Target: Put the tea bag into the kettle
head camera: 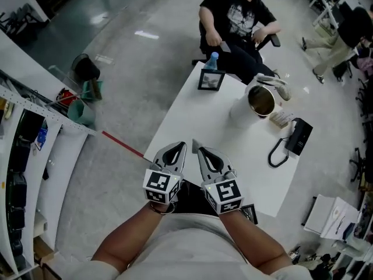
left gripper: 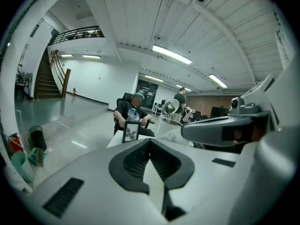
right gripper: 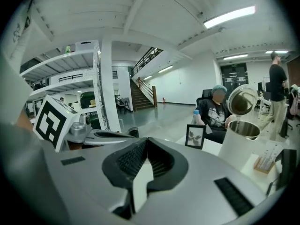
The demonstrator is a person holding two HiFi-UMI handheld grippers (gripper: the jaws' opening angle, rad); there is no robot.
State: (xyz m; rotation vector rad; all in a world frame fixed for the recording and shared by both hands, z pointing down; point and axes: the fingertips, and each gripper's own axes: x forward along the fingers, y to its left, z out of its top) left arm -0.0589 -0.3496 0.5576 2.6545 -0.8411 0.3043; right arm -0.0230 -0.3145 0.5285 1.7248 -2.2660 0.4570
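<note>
A white kettle stands on the far right part of the white table, its lid tipped open. Right beside it is a small holder of tea bags. In the right gripper view the kettle and the tea bags lie ahead to the right. My left gripper and right gripper are held side by side over the table's near edge, well short of the kettle. Both are shut with nothing between the jaws. In the left gripper view the kettle shows beyond the left gripper.
A framed picture and a blue-capped bottle stand at the table's far edge, where a person sits. A black base with a looped cord lies right of the kettle. White shelving runs along the left.
</note>
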